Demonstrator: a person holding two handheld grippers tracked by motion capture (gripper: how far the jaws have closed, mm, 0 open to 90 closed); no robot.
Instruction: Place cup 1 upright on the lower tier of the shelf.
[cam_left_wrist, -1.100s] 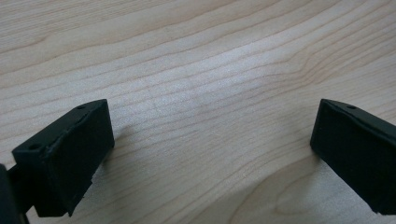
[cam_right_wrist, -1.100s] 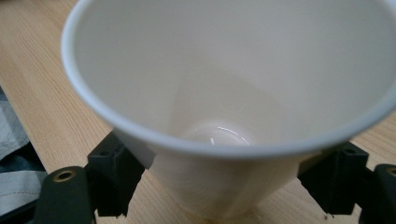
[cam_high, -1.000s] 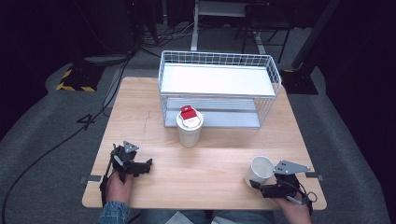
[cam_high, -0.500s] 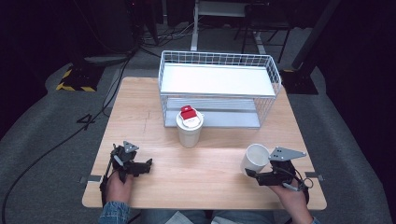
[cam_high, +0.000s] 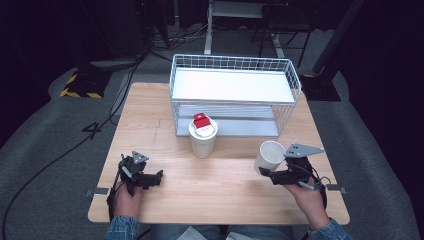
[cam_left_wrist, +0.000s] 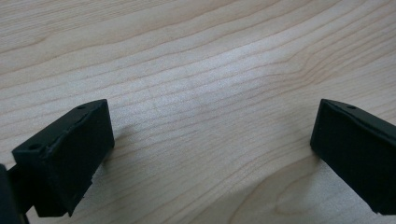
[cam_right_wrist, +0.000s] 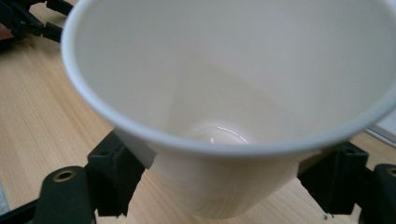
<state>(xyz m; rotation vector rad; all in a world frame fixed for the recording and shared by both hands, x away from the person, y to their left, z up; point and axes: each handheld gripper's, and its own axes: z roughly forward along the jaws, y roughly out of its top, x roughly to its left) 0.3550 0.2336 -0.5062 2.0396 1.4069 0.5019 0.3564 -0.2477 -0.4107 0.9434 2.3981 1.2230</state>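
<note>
A white empty paper cup (cam_high: 270, 156) hangs tilted just above the table at the right, and my right gripper (cam_high: 266, 173) is shut on its lower part. In the right gripper view the cup (cam_right_wrist: 224, 88) opens toward the camera, with one black jaw pressed on each side of its base and my right gripper (cam_right_wrist: 224, 191) around it. A second white cup (cam_high: 202, 142) stands in the middle of the table with a red and white object (cam_high: 201, 121) on top. My left gripper (cam_high: 152, 178) rests at the front left, open over bare wood (cam_left_wrist: 210, 149).
A white wire basket rack (cam_high: 235, 92) with a shelf stands at the back of the wooden table (cam_high: 215, 195), right behind the middle cup. Bare wood lies between the two grippers. Dark floor and cables surround the table.
My right gripper has lifted the white cup and carried it left and forward, toward the middle of the table. The left gripper has stayed put.
</note>
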